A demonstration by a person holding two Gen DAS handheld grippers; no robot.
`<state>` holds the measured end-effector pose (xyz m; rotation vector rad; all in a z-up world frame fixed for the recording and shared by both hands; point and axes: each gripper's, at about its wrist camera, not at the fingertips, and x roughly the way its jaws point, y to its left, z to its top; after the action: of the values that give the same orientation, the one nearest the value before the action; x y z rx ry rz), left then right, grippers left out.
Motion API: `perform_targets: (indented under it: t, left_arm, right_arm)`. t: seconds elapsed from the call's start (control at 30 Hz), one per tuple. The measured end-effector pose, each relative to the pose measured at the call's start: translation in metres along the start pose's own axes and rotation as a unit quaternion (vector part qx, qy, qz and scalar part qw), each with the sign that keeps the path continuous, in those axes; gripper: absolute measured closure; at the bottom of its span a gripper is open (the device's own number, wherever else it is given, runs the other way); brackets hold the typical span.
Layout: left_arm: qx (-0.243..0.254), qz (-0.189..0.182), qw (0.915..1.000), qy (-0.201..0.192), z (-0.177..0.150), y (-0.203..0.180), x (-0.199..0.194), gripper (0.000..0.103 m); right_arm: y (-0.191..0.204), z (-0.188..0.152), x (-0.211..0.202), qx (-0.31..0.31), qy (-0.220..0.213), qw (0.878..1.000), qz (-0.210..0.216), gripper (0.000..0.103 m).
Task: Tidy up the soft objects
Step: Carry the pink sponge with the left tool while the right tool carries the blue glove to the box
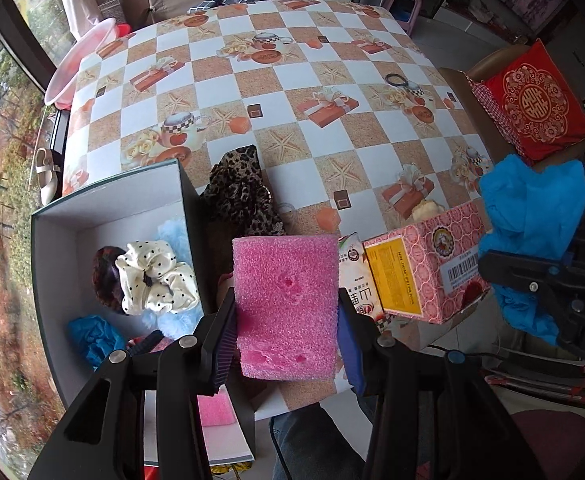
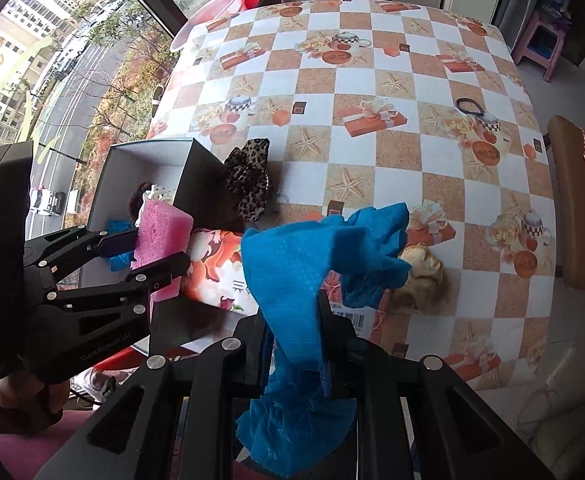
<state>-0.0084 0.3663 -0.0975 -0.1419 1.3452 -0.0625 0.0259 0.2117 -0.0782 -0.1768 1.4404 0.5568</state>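
**Both grippers loaded, box lies left of the sponge**

Left gripper [image 1: 286, 316] pinches the pink sponge [image 1: 286, 304] across its short width, long axis pointing forward along the fingers, held above the near table edge. Right gripper [image 2: 296, 344] is clamped on the blue cloth [image 2: 316, 256], which stands up out of the jaws and droops below them too.

Key relation: the open box [image 1: 58, 240] sits directly left of the sponge, its dark right wall [image 1: 192, 216] just beside the sponge's left face. Left gripper is clearly nearer the box; right gripper is well apart, on the far side of the pink carton [image 1: 424, 256]. My guess is the sponge goes in first, needing a short leftward shift over that wall; the cloth has to cross the carton afterward.

Already in the box: polka-dot scrunchie [image 1: 154, 276], pale blue fluffy piece [image 1: 174, 232], another blue cloth [image 1: 92, 338], a dark reddish item, partly hidden.

Further out on the table [image 1: 332, 80]: leopard scrunchie [image 1: 240, 192] touching the box's outer wall, yellow soft item [image 2: 420, 276] behind the carton, black hair tie [image 2: 470, 106] far right.
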Motion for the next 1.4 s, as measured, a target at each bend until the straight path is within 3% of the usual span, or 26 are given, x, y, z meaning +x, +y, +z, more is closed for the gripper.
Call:
perform_targets:
  t: [0.43, 0.9, 1.13, 1.4]
  left_arm:
    - [-0.074, 0.023, 0.9969, -0.017, -0.042, 0.07, -0.015, 0.054]
    - [-0.204, 0.058, 0.9772, 0.008, -0.101, 0.155, -0.006, 0.054]
    - [-0.232, 0.062, 0.9702, 0.032, -0.123, 0.169, 0.007, 0.054]
    - [-0.243, 0.06, 0.9671, 0.048, -0.131, 0.173, 0.018, 0.054]
  right_arm:
    - [0.087, 0.004, 0.024, -0.099, 0.03, 0.995, 0.006, 0.083]
    - [0.188, 0.019, 0.074, -0.231, 0.087, 0.968, 0.034, 0.083]
    - [0.218, 0.017, 0.098, -0.269, 0.114, 0.956, 0.042, 0.083]
    - [0.23, 0.018, 0.112, -0.284, 0.129, 0.949, 0.041, 0.083]
